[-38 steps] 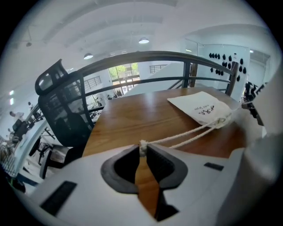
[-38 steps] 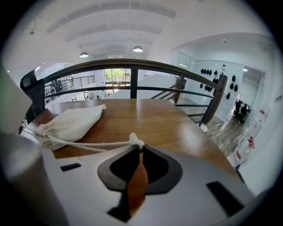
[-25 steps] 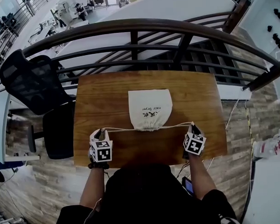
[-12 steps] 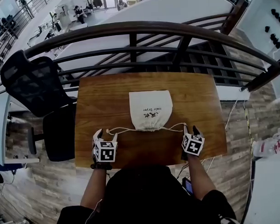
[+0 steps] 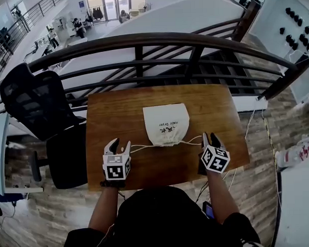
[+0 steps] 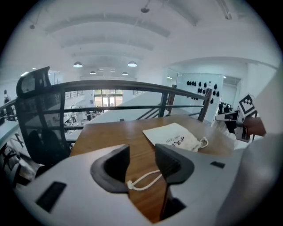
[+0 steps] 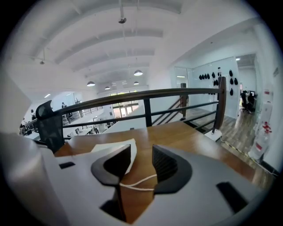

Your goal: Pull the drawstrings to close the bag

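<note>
**Drawstring bag: handling notes and gripper state**

Cloth first. The left drawstring point(image 5: 140, 146) is thin white cord lying slack on the counter point(image 5: 108, 112). Expect it to be light, limp and easy to lose from a loose pinch, so take it near its knotted end.

The bag point(image 5: 166, 124) lies flat at the counter's centre. It is soft fabric and looks nearly empty, so it will probably slide toward you rather than resist if you pull one side only. Its mouth point(image 5: 168, 141) faces you and already looks puckered tight.

The right drawstring point(image 5: 193, 141) is the same cord and also slack. Hold it near its free end and pull outward, against the other side.

Your left gripper point(image 5: 119, 145) is partly open, its jaws having just been closing. In the left gripper view the cord's knotted end lies in the gap, but the pads don't clamp it.

Your right gripper point(image 5: 210, 138) is about half open, its jaws likewise just closing. The cord crosses the gap between them, unpinched.
</note>
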`<state>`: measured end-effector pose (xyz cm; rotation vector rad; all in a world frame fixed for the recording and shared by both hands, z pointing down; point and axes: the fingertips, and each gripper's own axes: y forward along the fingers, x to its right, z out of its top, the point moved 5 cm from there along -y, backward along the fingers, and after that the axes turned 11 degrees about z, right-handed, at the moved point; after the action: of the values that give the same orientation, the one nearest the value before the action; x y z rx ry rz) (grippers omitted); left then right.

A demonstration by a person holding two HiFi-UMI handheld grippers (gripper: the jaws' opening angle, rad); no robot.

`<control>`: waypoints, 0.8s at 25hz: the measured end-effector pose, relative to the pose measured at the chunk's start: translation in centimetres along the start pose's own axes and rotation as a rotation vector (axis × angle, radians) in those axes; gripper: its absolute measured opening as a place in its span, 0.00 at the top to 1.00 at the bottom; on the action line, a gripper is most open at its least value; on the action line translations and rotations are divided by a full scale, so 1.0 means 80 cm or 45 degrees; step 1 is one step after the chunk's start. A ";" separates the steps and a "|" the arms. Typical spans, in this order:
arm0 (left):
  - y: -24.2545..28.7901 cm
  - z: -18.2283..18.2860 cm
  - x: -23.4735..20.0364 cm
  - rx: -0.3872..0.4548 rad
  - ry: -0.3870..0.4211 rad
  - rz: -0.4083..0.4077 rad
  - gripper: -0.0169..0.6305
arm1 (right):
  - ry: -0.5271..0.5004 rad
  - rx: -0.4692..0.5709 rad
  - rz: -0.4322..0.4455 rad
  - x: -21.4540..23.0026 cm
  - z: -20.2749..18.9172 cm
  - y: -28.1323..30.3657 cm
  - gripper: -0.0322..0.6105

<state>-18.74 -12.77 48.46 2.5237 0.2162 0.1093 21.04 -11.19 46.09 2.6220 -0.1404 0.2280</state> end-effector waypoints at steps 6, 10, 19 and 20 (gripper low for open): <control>-0.033 0.026 -0.025 0.238 -0.031 -0.025 0.88 | -0.040 0.086 0.056 -0.058 0.015 -0.047 0.74; -0.048 0.031 -0.035 0.301 -0.029 -0.073 0.91 | -0.050 0.112 0.071 -0.086 0.015 -0.074 0.74; -0.072 0.049 -0.016 0.351 -0.078 -0.134 0.92 | -0.039 0.157 0.207 -0.131 0.020 -0.076 0.76; -0.075 0.050 -0.011 0.354 -0.080 -0.133 0.92 | -0.038 0.152 0.226 -0.132 0.019 -0.074 0.77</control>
<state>-19.90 -10.37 41.71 2.7803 0.3593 -0.0449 11.72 -6.19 40.01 2.7337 -0.3816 0.2657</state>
